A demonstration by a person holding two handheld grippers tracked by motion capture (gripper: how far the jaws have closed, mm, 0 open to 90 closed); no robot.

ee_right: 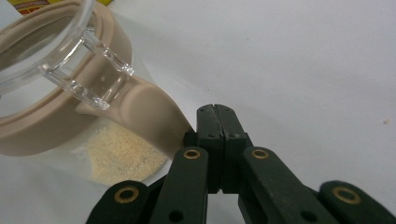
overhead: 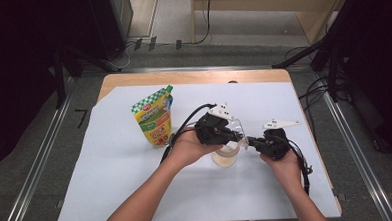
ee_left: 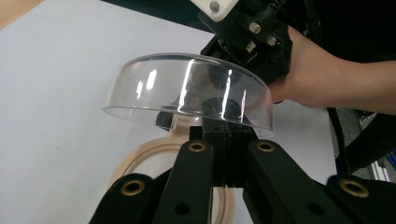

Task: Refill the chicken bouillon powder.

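White sheeting (overhead: 111,169) covers the table, a refill pouch (overhead: 154,122) standing left. Mid-table sits the jar (overhead: 225,157), its clear lid (ee_left: 187,88) tilted up on the hinge. Left gripper (ee_left: 223,135) pinches the lid's rim; right gripper (ee_right: 217,114), pressed together, rests beside the jar's beige collar (ee_right: 140,107).

Both forearms reach in from below. The left gripper (overhead: 233,137) has its fingers (ee_left: 224,140) pressed together; the right gripper (overhead: 253,142) faces it, close by, fingers (ee_right: 217,123) likewise closed.
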